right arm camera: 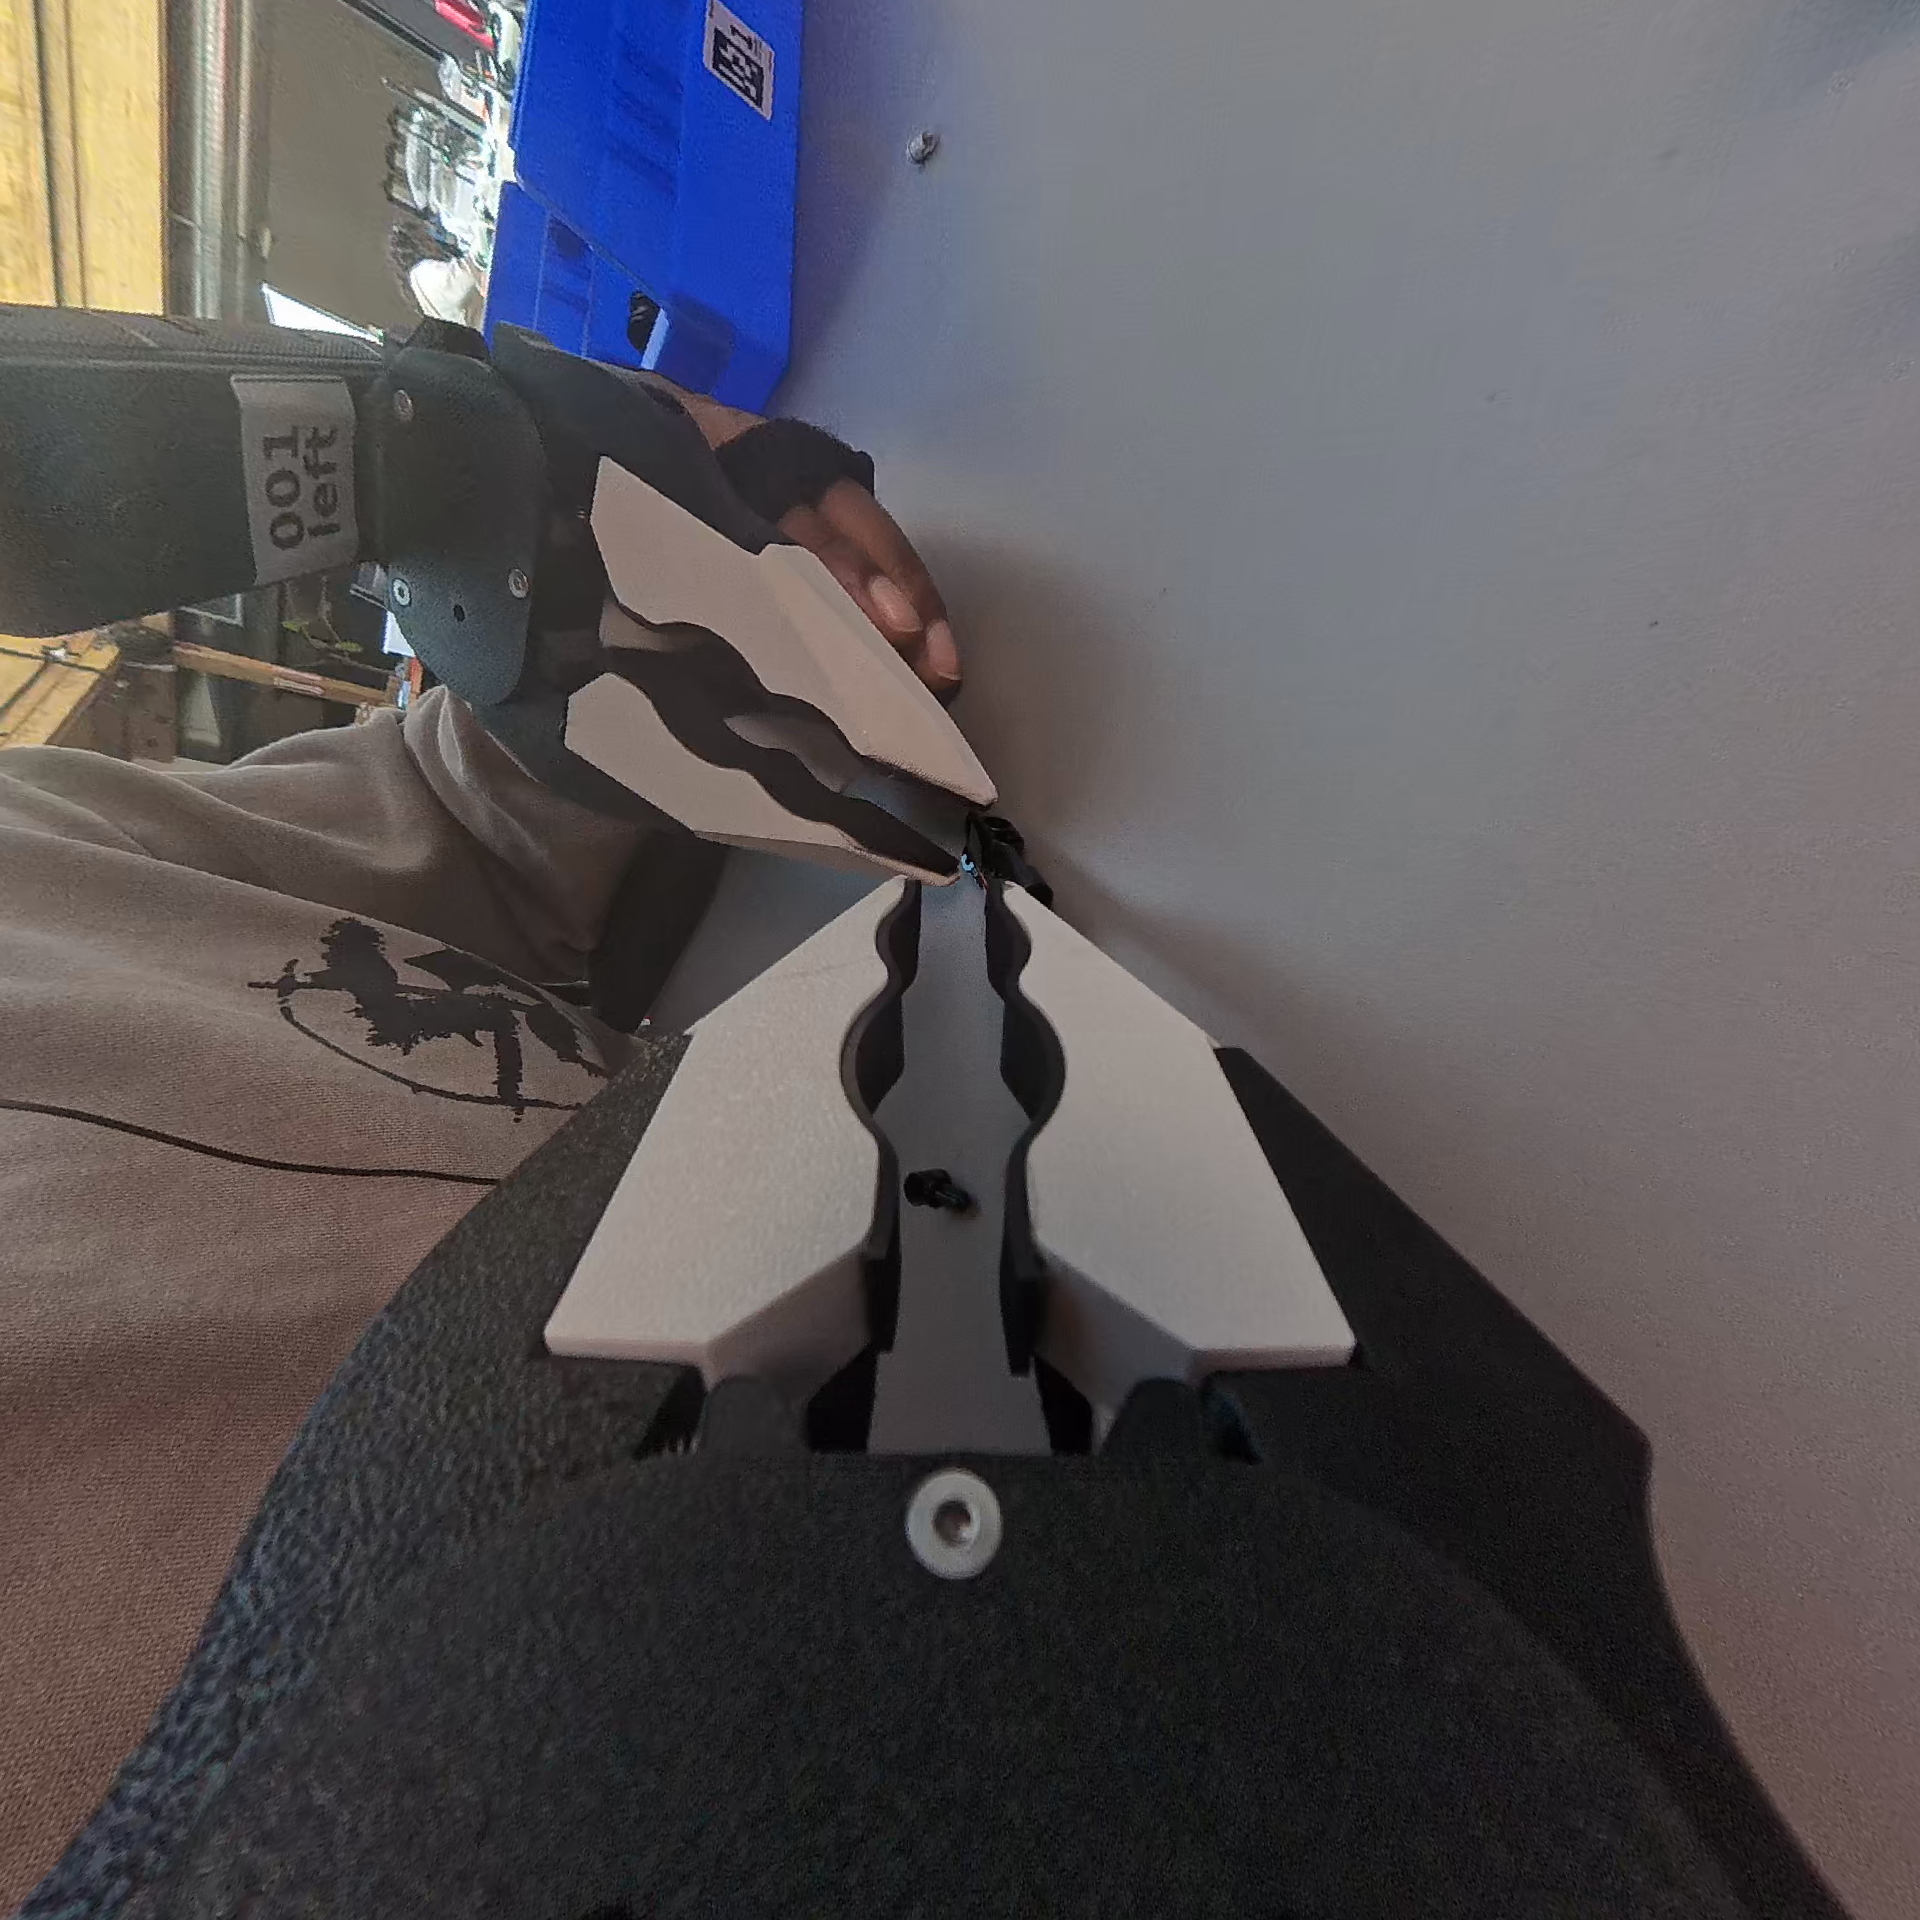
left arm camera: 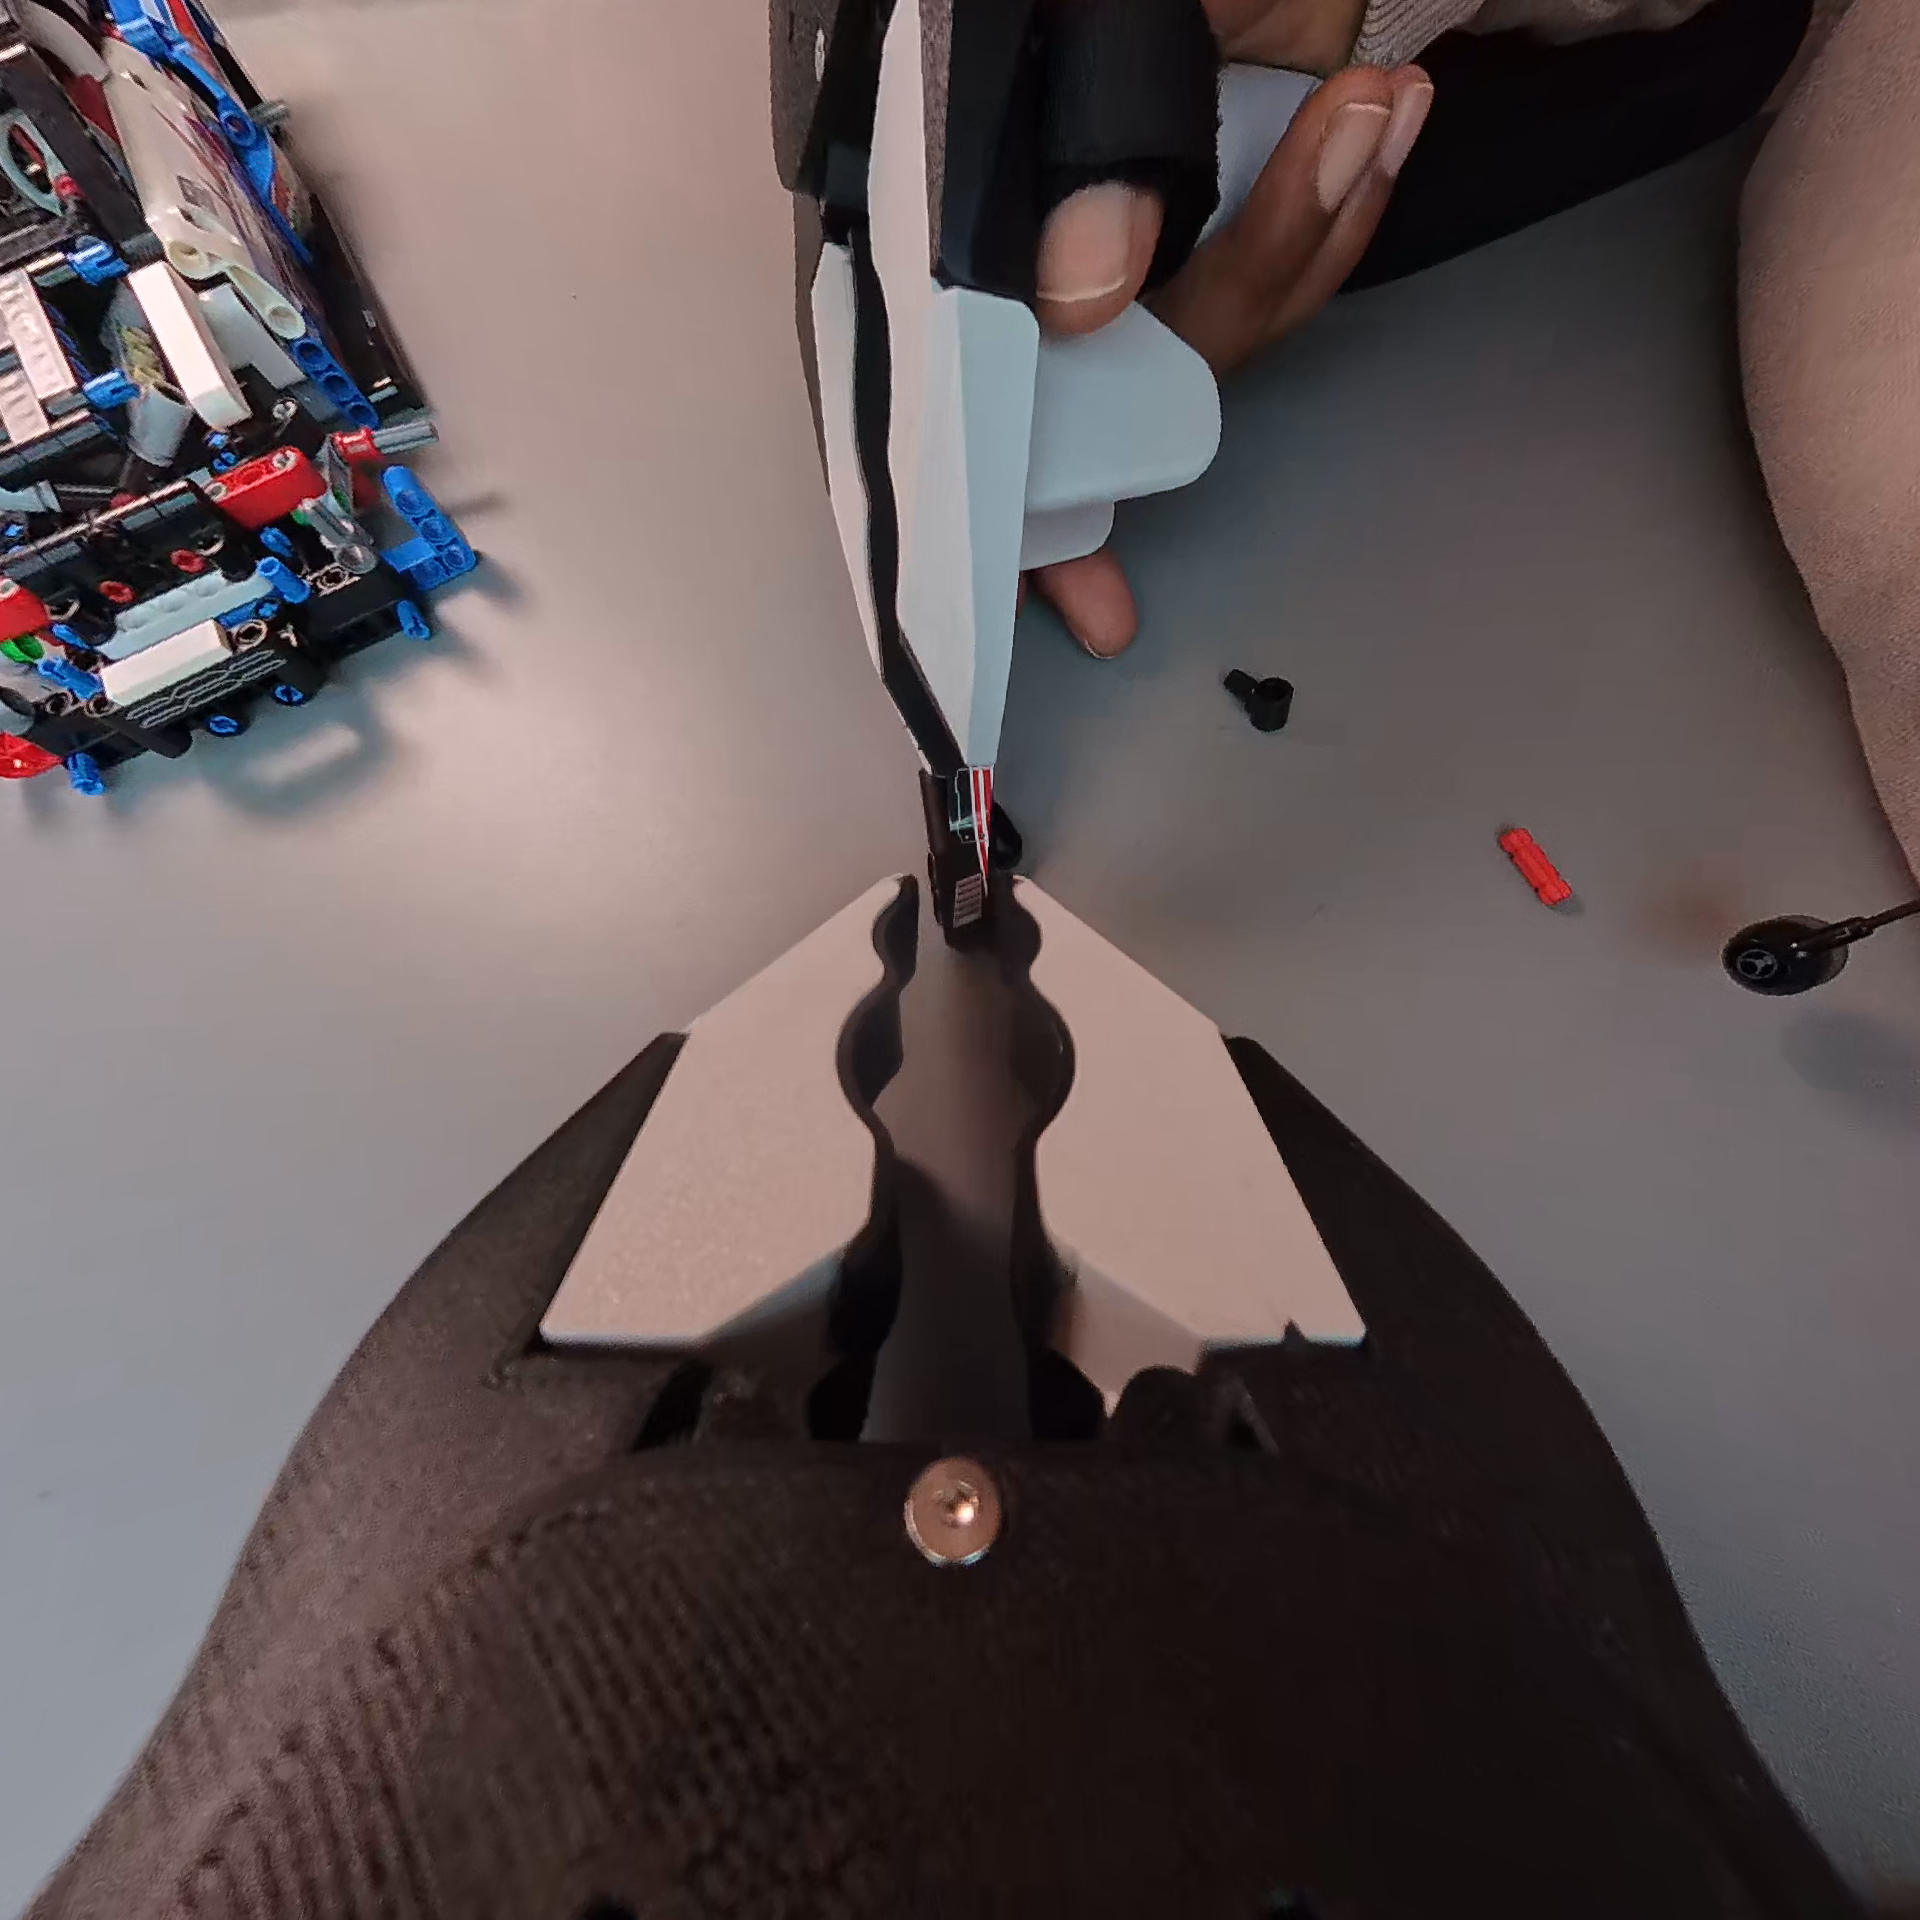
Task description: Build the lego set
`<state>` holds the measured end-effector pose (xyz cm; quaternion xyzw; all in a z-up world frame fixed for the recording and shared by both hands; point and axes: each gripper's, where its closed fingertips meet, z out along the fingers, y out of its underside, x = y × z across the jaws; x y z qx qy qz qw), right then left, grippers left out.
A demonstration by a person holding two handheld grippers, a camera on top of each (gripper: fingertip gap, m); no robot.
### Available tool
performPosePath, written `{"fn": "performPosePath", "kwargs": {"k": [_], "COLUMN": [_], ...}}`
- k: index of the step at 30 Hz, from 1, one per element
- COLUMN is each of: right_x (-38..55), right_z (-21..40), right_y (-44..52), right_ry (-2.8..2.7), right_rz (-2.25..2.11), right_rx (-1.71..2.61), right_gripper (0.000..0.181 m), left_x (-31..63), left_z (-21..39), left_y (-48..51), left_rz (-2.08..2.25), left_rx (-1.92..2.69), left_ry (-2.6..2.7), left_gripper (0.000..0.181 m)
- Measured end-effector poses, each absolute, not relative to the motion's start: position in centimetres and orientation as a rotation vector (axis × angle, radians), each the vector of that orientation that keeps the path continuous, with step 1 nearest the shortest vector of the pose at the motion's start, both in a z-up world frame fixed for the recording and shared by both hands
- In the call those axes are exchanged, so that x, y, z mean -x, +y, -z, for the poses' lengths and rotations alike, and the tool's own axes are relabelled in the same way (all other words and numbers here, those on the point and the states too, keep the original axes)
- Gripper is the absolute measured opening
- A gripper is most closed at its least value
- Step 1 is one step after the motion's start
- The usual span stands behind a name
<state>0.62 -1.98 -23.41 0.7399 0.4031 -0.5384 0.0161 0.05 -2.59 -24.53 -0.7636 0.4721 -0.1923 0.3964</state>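
A plain grey table (left arm camera: 623,312) fills both views. A blue bin (right arm camera: 665,187) and blurred shelving sit upper left in the right wrist view. The half-built model (left arm camera: 177,436) is cut off at upper left. At centre, the left gripper (left arm camera: 961,894) and right gripper (right arm camera: 951,883) both pinch one small black piece (left arm camera: 964,862); its shape is hard to make out. A black pin (left arm camera: 1259,698) and a red pin (left arm camera: 1535,865) lie right.
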Motion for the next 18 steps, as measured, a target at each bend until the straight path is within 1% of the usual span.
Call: {"fn": "performPosePath", "kwargs": {"k": [7, 14, 18], "right_x": [-0.61, -0.62, -0.62], "right_z": [23.41, 23.35, 23.21], "right_y": [-1.91, -1.85, -1.87], "right_ry": [1.244, 1.229, 1.219], "right_rz": [1.683, 1.699, 1.707], "right_rx": [-2.297, -2.289, -2.281], "right_gripper": [0.009, 0.008, 0.010], "left_x": [-0.44, -0.44, -0.39], "left_z": [24.97, 25.06, 24.76], "left_y": [-2.62, -2.39, -2.38], "left_rz": [0.450, 0.408, 0.443], "left_rx": [1.953, 1.946, 1.942], "left_ry": [1.225, 1.234, 1.208], "left_gripper": [0.016, 0.013, 0.010]}}
